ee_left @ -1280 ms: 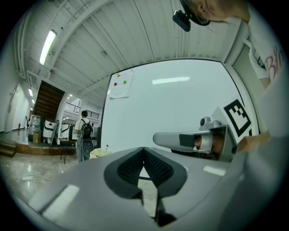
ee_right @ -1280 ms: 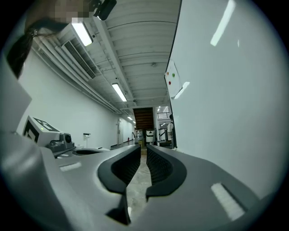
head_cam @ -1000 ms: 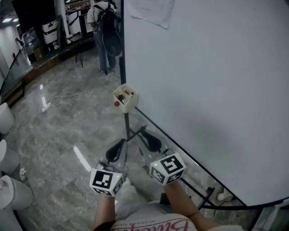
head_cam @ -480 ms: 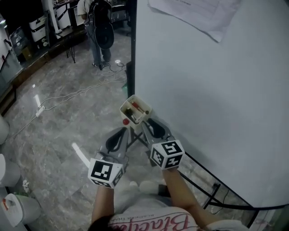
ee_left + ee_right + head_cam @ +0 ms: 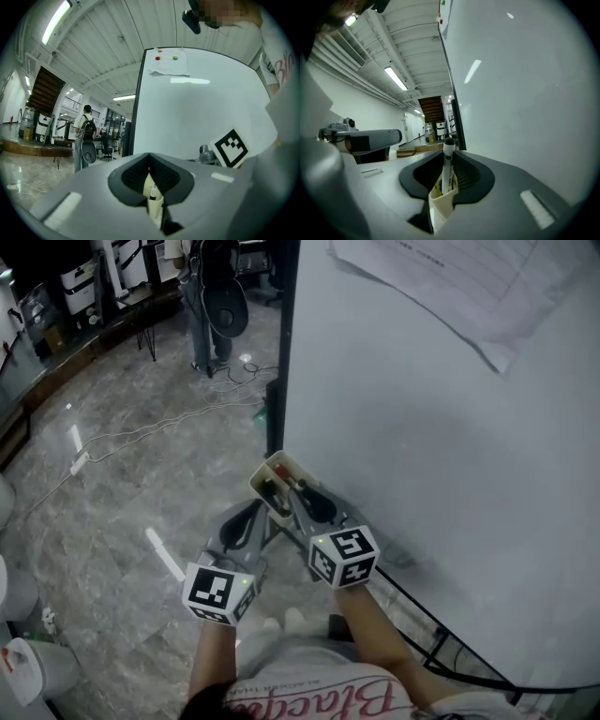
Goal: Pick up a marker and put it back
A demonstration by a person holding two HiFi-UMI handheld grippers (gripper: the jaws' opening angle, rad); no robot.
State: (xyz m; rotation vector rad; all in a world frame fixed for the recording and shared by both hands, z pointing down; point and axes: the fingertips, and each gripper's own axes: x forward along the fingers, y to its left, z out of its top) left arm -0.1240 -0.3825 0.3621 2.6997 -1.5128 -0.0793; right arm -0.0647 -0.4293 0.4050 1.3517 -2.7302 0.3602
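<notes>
A cream marker holder (image 5: 265,480) hangs at the whiteboard's (image 5: 422,427) left edge, with markers (image 5: 292,487) inside. My right gripper (image 5: 302,500) reaches into it from below. In the right gripper view, a white marker (image 5: 448,164) with a black cap stands upright in the holder (image 5: 439,202), between the jaws of the right gripper (image 5: 447,176). The jaws are closing, with a small gap showing on each side of the marker. My left gripper (image 5: 247,518) is just left of the holder, open and empty; the holder (image 5: 155,200) shows through the left gripper's (image 5: 150,183) gap.
A sheet of paper (image 5: 450,277) is stuck high on the whiteboard. The board's black stand (image 5: 431,652) runs along the marble floor. A person with a backpack (image 5: 211,296) stands far back. A white cable (image 5: 159,432) lies on the floor, and white containers (image 5: 23,671) stand at the left.
Both grippers have moved up and forward toward the holder. The right one went from well below the holder to reaching into it. The whiteboard now fills more of the head view.
</notes>
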